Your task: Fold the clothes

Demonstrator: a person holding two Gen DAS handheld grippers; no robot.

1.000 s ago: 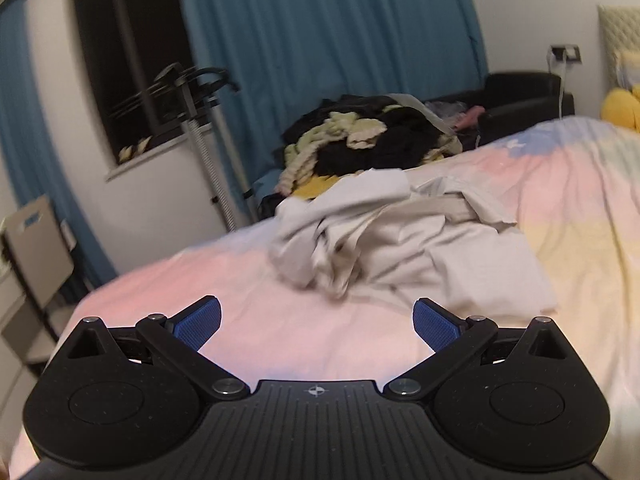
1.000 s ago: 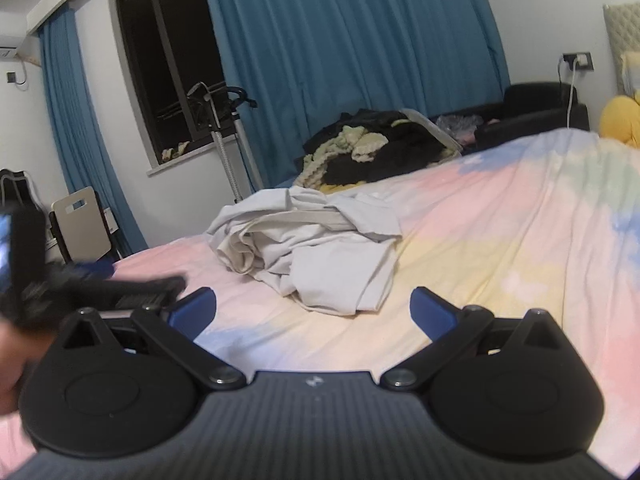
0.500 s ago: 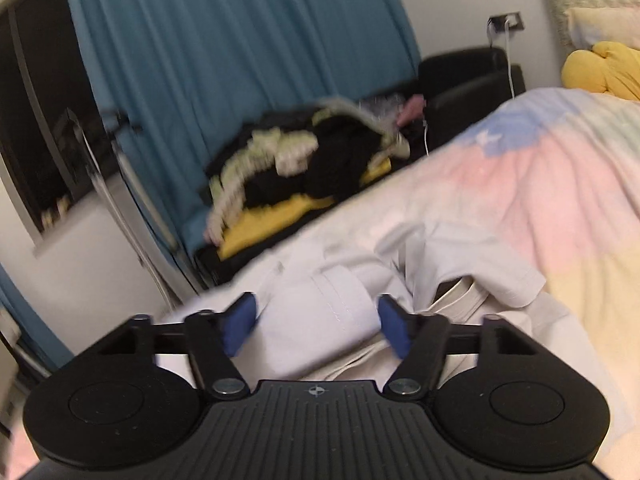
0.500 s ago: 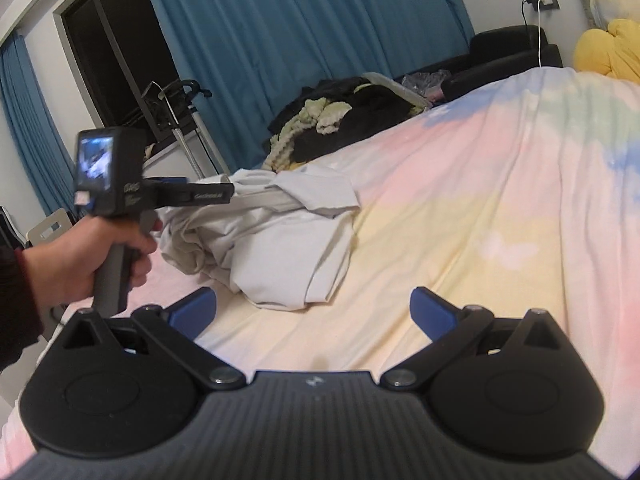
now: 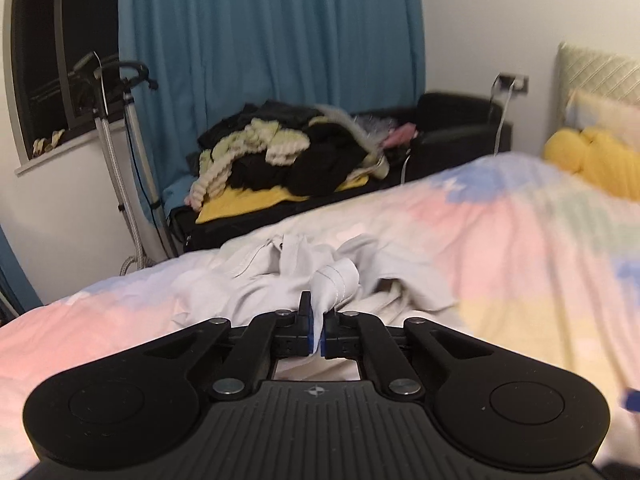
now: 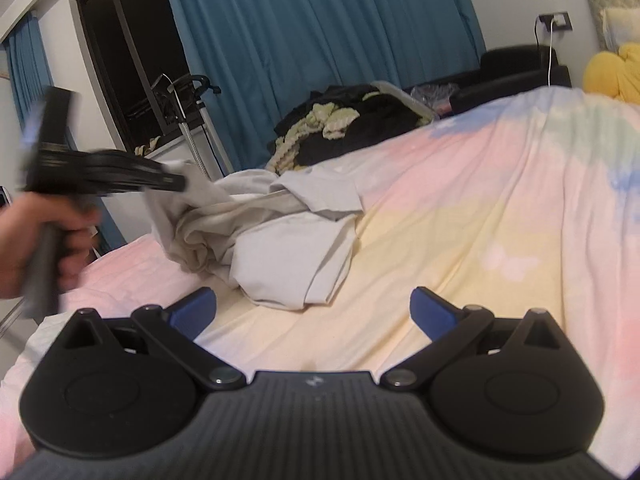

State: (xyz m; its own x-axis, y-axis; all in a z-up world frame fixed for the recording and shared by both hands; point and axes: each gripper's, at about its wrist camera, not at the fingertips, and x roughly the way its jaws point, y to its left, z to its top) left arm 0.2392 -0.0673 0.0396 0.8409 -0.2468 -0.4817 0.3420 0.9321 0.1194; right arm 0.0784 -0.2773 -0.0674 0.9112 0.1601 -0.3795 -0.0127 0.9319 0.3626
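The light grey garment (image 5: 280, 280) lies crumpled on the bed (image 5: 500, 240), toward its left, far side. In the left wrist view, a stitched fold of the garment is pinched between the blue pads (image 5: 307, 328) of the left hand-held gripper (image 5: 316, 334), which is clenched on the cloth. The right wrist view shows what that view cannot: the left hand-held gripper (image 6: 176, 182) from the side, blurred, carried in the person's left hand (image 6: 40, 244), with the garment (image 6: 280, 240) drawn up toward its tip while the rest of the cloth rests on the bed (image 6: 500, 220). The right hand-held gripper (image 6: 314, 308) is released, fingers spread wide, over the bedcover near the garment and apart from it. Beyond the bed, both views show a pile of dark and pale clothes (image 5: 280, 160) in front of a blue curtain (image 5: 272, 40).
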